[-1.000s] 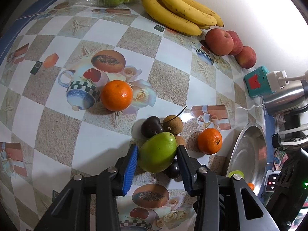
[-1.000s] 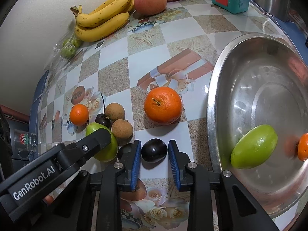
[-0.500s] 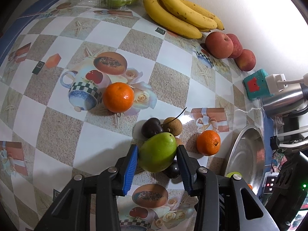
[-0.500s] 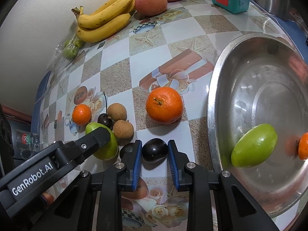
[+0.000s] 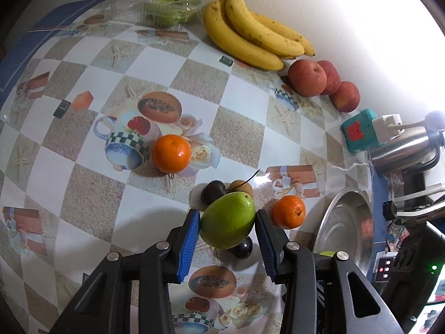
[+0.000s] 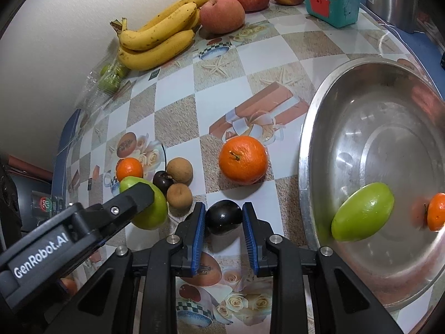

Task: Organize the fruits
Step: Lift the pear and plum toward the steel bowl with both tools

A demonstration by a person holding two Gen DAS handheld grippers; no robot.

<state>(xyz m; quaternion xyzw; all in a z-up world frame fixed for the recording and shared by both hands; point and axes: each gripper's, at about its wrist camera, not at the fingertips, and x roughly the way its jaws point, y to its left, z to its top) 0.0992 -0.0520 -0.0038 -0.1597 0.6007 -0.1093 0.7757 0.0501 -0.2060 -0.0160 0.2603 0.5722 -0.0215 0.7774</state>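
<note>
My left gripper (image 5: 227, 222) is shut on a green mango (image 5: 228, 220) and holds it a little above the patterned table. The mango also shows in the right wrist view (image 6: 151, 211). My right gripper (image 6: 224, 218) is shut on a dark plum (image 6: 223, 217) low over the table. A steel bowl (image 6: 306, 150) at the right holds a second green mango (image 6: 363, 215) and a small orange (image 6: 436, 211). Two oranges (image 6: 242, 159) (image 6: 129, 169), a cherry (image 6: 162, 181) and two brown longans (image 6: 179, 169) lie on the table.
Bananas (image 5: 250, 36) and three red apples (image 5: 307, 77) lie along the back wall. A clear bag of green fruit (image 5: 164, 8) sits at the back left. A teal box (image 5: 360, 132) and a steel kettle (image 5: 403, 150) stand at the right.
My left gripper has risen slightly with the green mango; the table fruit looks farther below. My right gripper has closed tighter on the plum and moved little.
</note>
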